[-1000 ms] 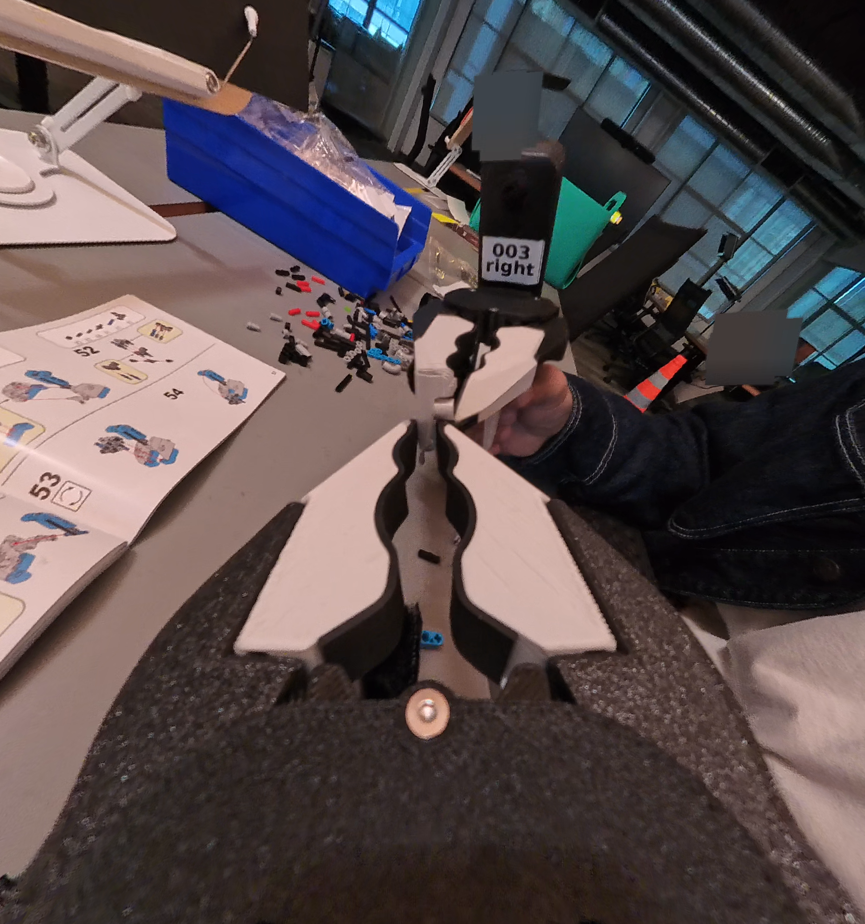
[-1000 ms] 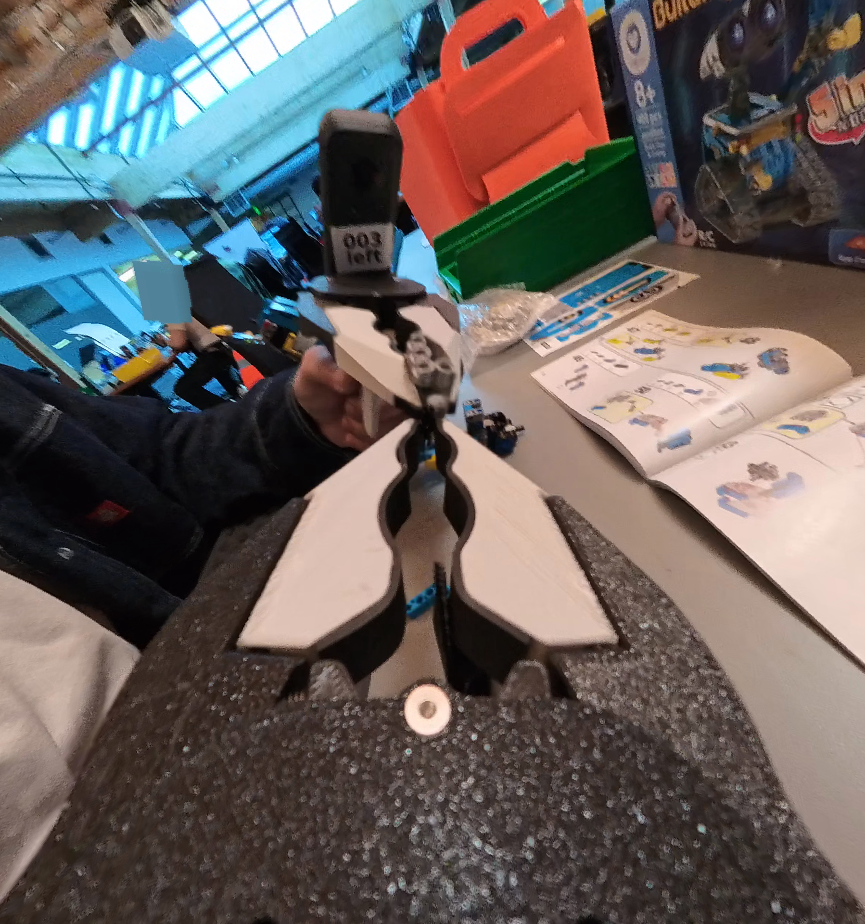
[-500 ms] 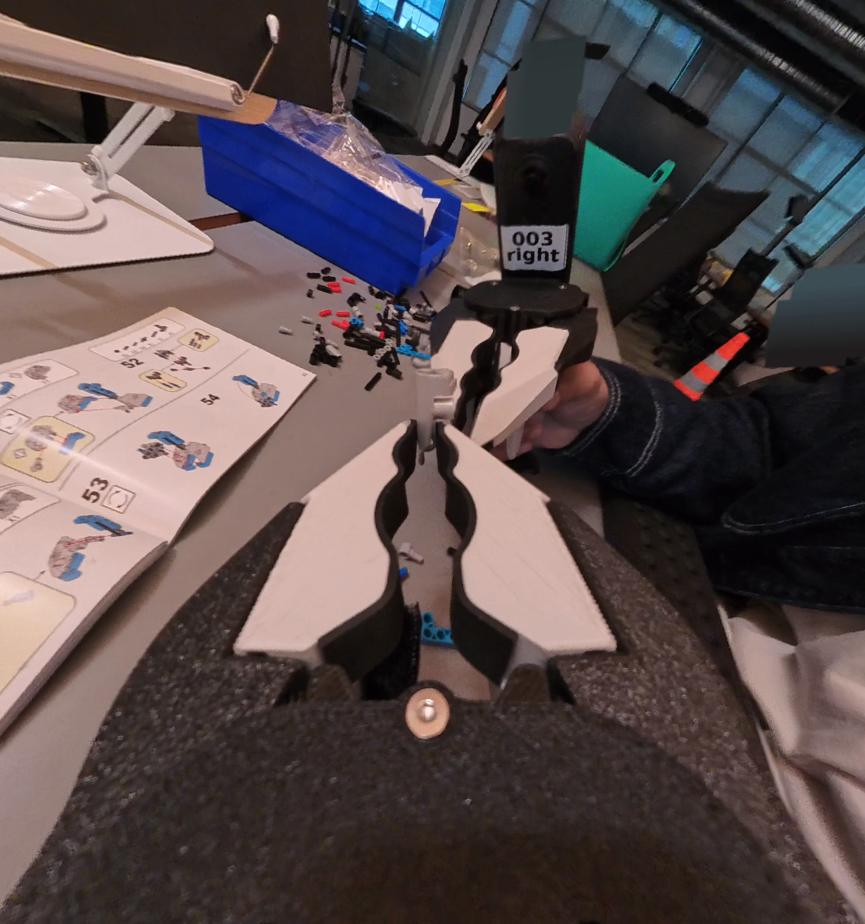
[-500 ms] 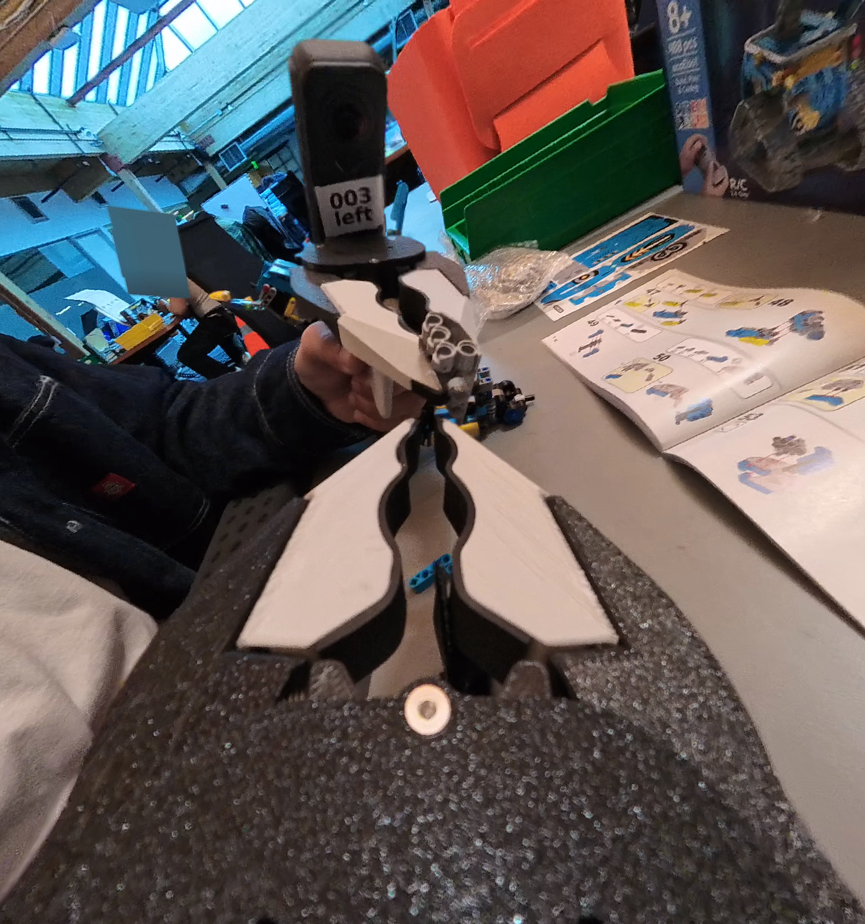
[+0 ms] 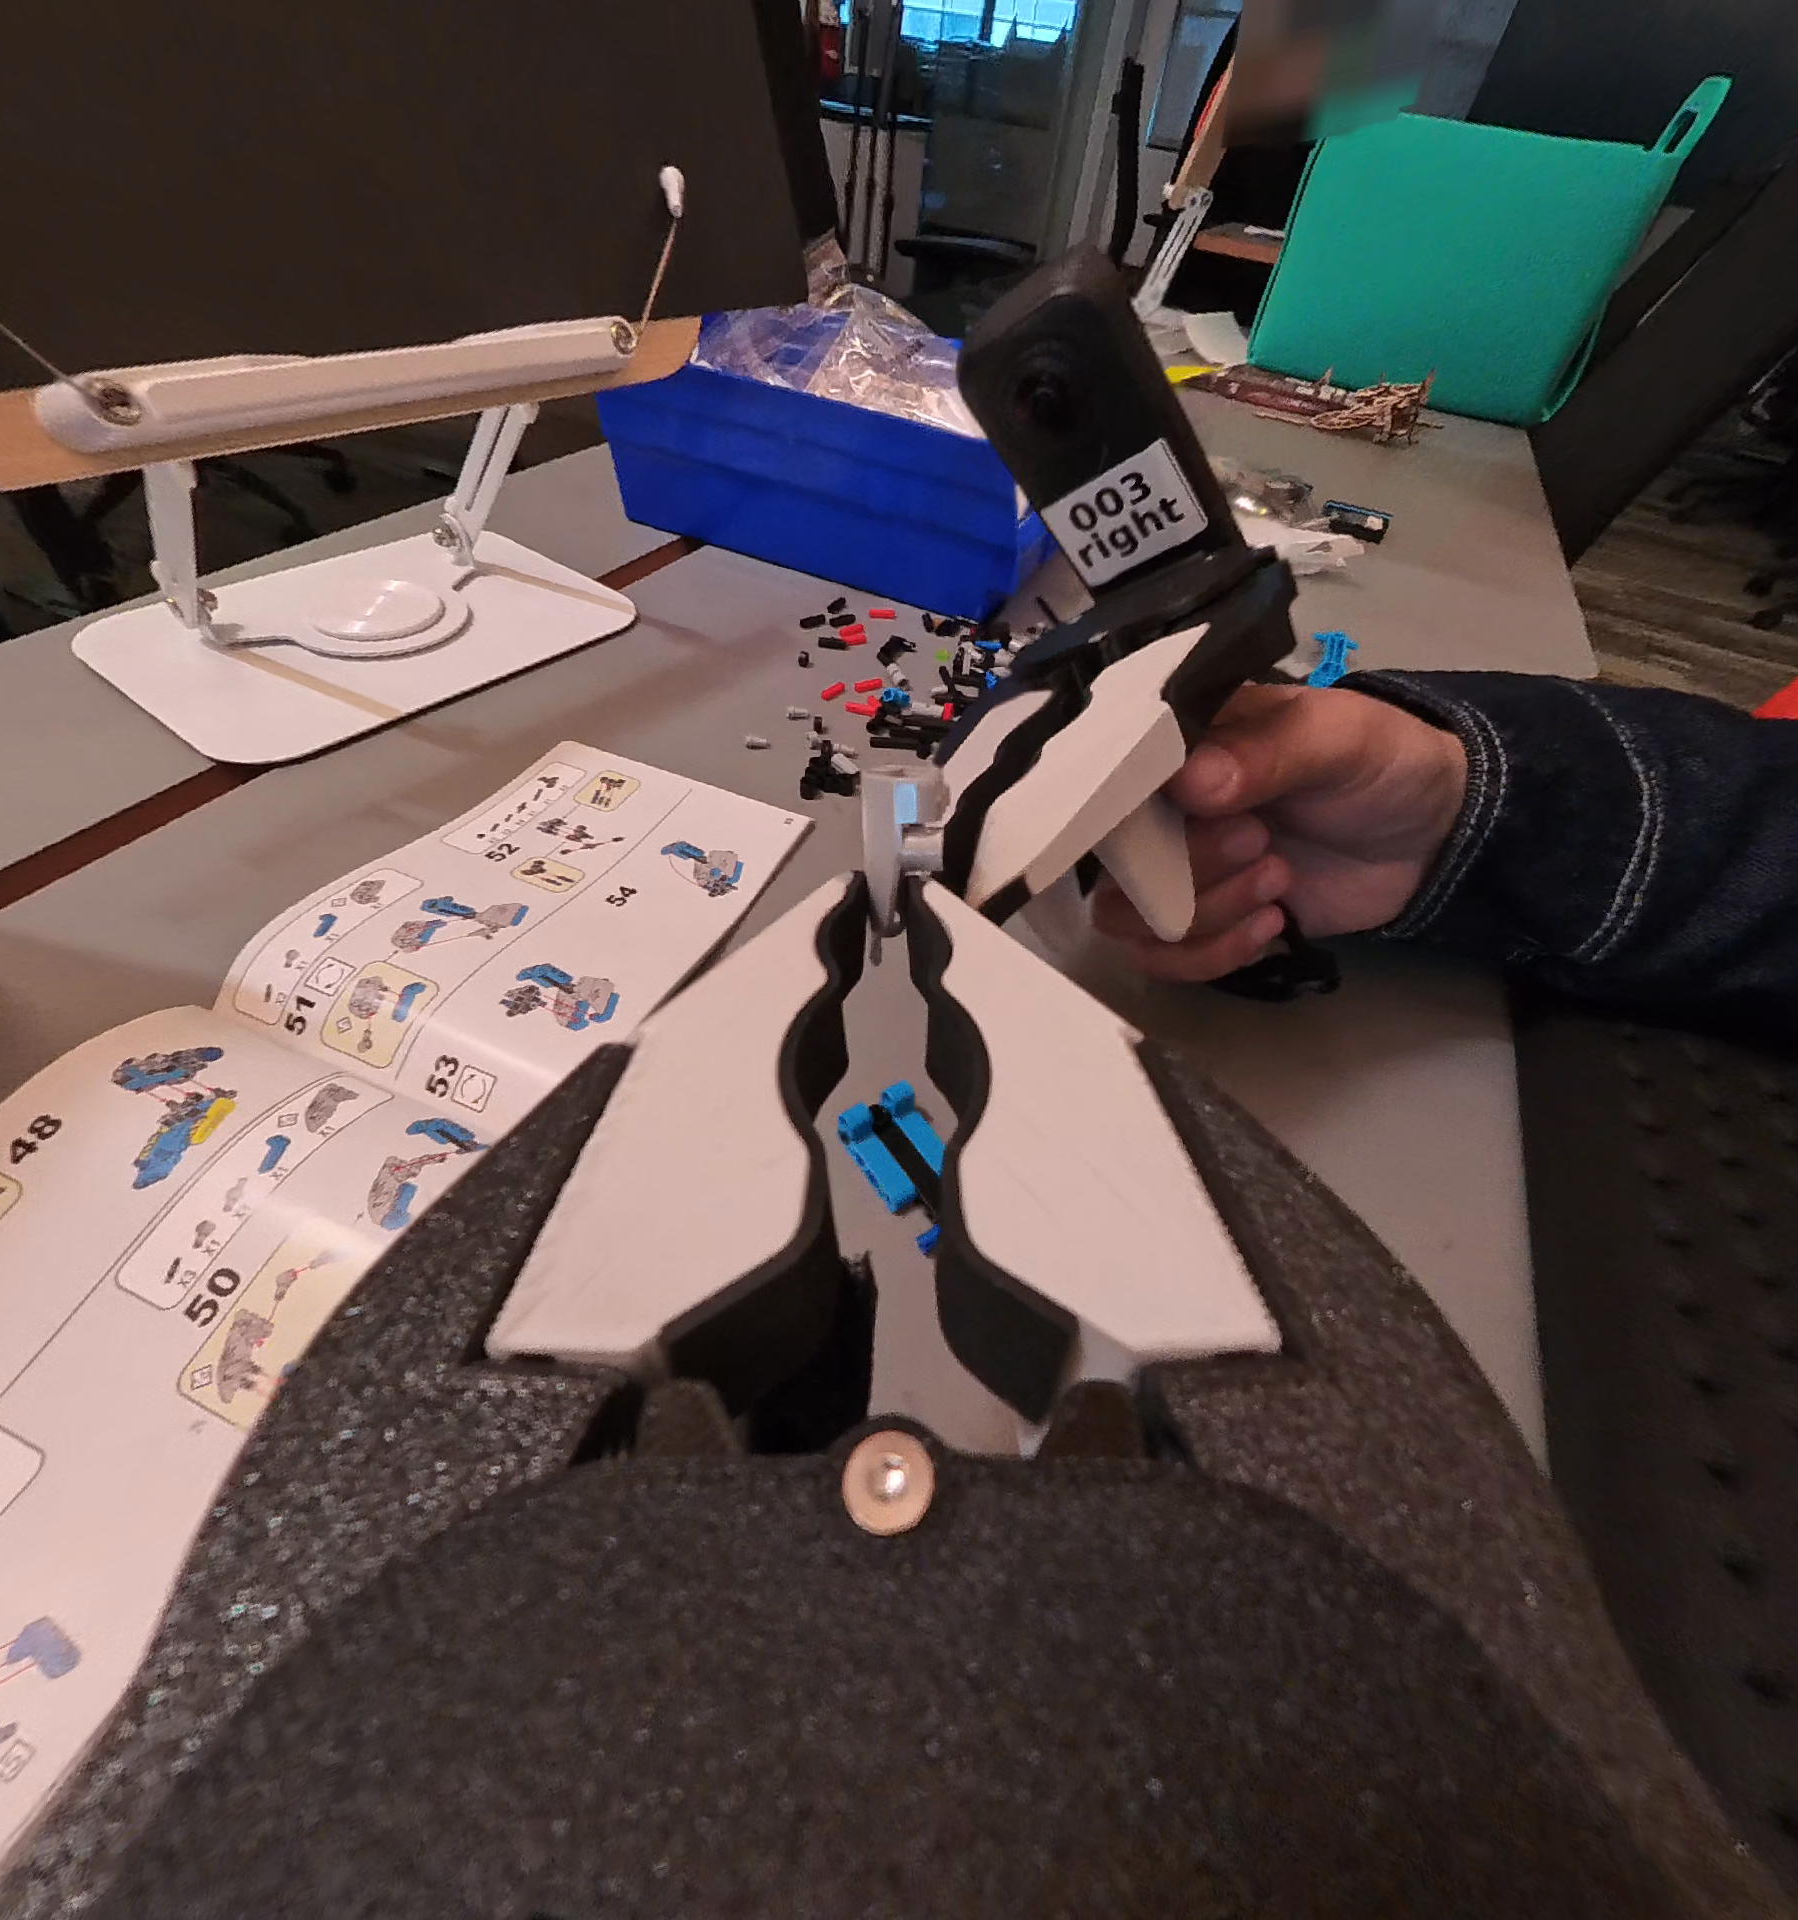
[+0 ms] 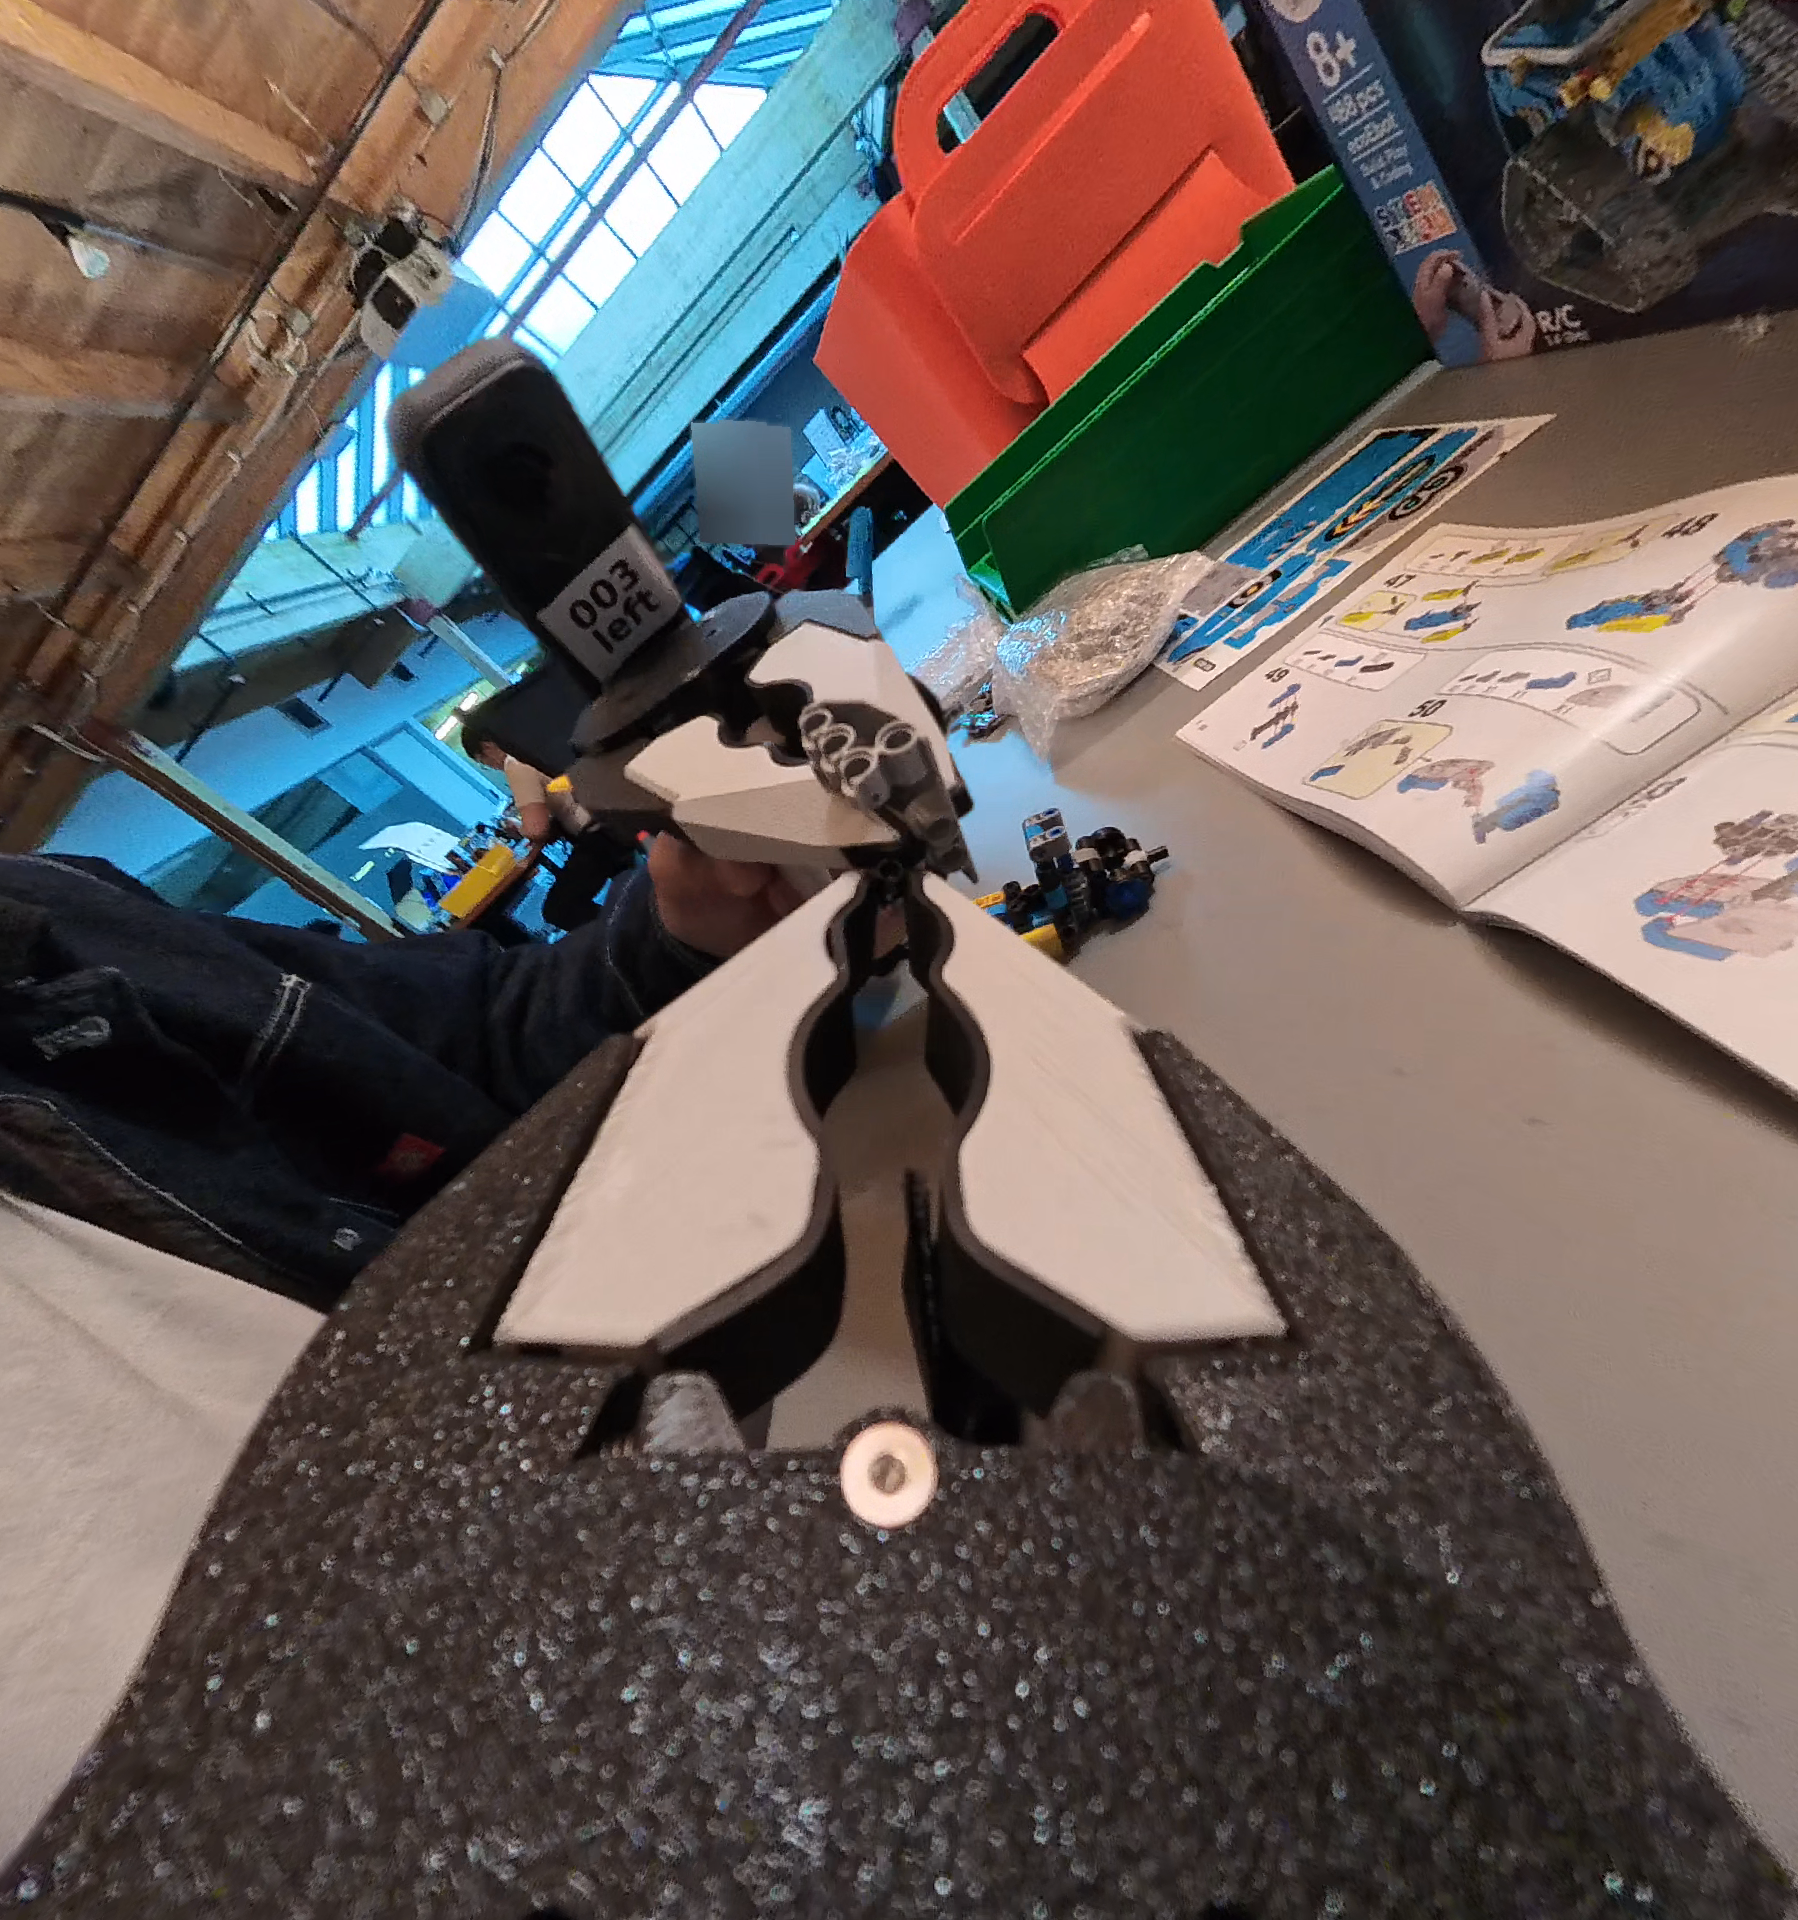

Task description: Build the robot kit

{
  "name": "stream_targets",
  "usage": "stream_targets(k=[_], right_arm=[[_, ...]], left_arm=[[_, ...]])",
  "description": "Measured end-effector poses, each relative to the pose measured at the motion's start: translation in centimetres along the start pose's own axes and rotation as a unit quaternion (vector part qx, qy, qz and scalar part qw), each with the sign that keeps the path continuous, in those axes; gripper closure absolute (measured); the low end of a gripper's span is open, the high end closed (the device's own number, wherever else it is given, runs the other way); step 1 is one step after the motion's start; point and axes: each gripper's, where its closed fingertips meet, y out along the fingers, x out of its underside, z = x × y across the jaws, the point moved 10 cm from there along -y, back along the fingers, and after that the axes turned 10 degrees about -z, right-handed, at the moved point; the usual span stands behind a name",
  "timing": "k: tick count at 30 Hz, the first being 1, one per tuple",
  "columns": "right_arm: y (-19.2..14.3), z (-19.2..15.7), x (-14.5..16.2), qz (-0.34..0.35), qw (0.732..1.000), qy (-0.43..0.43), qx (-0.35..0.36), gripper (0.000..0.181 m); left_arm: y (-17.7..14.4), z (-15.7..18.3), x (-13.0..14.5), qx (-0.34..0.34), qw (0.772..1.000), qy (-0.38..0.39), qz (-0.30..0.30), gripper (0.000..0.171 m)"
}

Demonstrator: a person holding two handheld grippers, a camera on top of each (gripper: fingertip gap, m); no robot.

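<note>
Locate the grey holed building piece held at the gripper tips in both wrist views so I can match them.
Left wrist view: the grey piece sits just above centre, pinched at the left gripper tips.
Right wrist view: the grey piece is above centre, at the far gripper's tips, just above the right gripper.
Shared landmark: the open instruction booklet, left in the left view, right in the right view.

Grey brick [image 5: 900, 831], blue bin [image 5: 822, 488]
</note>
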Motion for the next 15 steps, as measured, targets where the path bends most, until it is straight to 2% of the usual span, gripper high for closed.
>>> stream_targets(k=[4,9,12,15], right_arm=[[0.1,0.7,0.4,0.01,0.998,0.051,-0.022,0.177],[0.2,1.4,0.9,0.039,0.988,0.126,-0.086,0.177],[0.1,1.4,1.0,0.035,0.986,0.131,-0.1,0.177],[-0.1,0.9,0.9,0.034,0.991,0.092,-0.089,0.178]], left_arm=[[0.3,0.5,0.1,-0.044,0.998,0.043,-0.012,0.165],[0.4,0.8,0.0,-0.054,0.997,0.045,-0.001,0.165],[0.5,0.8,0.0,-0.034,0.999,0.033,-0.002,0.165],[0.3,0.7,0.0,-0.004,1.0,0.002,0.015,0.165]])
